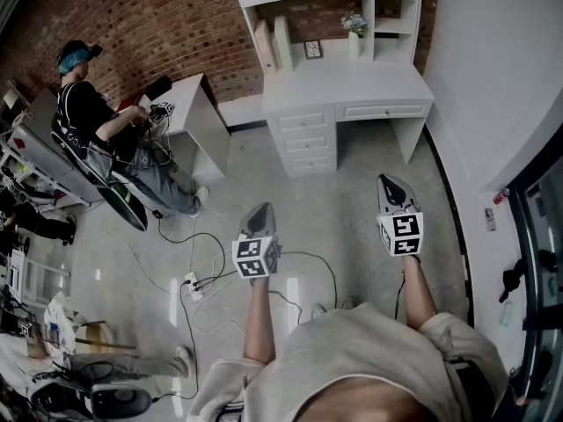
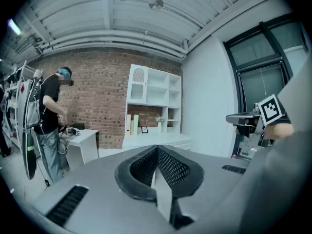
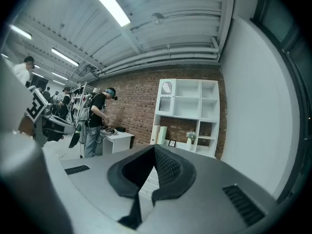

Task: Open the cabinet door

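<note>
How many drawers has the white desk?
4: under the left of the white desk, top drawer, middle drawer, bottom drawer; at their right, one wide drawer. None looks hidden.

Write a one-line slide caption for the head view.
Left gripper and right gripper, both shut and empty, point toward a white desk across the room.

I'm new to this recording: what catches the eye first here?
Two shut grippers, left gripper and right gripper, are held out over the grey floor toward a white desk with shelves against the brick wall. At the left a person in black works at a small white table.
</note>
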Demonstrator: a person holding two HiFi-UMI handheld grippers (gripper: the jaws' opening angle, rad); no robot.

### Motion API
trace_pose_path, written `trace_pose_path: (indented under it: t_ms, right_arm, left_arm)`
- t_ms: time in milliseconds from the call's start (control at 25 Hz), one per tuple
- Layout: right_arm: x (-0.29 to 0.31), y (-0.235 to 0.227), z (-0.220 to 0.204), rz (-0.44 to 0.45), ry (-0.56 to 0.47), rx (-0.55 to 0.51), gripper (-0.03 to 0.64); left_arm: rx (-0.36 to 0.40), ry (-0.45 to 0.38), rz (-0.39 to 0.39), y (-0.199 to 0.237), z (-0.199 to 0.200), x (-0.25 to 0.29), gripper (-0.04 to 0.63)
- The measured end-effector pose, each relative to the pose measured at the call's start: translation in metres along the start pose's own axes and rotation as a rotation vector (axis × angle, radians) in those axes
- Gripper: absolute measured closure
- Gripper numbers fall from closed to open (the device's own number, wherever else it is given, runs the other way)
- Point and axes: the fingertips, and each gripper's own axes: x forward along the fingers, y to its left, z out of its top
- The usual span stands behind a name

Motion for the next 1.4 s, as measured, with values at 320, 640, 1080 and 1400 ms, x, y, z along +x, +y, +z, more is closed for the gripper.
trace_pose_path:
  t_ms: [320,640,1080,1400]
  right_arm:
    - [0.010,-0.006,-0.001,0.000,-0.012,0.009,0.604]
    - [0.007,-0.014,-0.013,0.031,-0.020,0.017,0.603]
    - [0.030,-0.022,-0.024,0.063,-0.028,0.014,0.603]
    - [0.108,-0.045,-0.027,0.018,-0.032,0.014,0.603]
  left_arm:
    - [0.013,-0.009,-0.009,-0.007,0.007,0.013,0.569]
    - [0.011,0.001,0.010,-0.029,0.002,0.015,0.569]
    - [-0.021,0.037,0.029,-0.032,-0.015,0.043,0.569]
    - [-0.008,0.027,-0.036,-0.004,0.001,0.138,0.569]
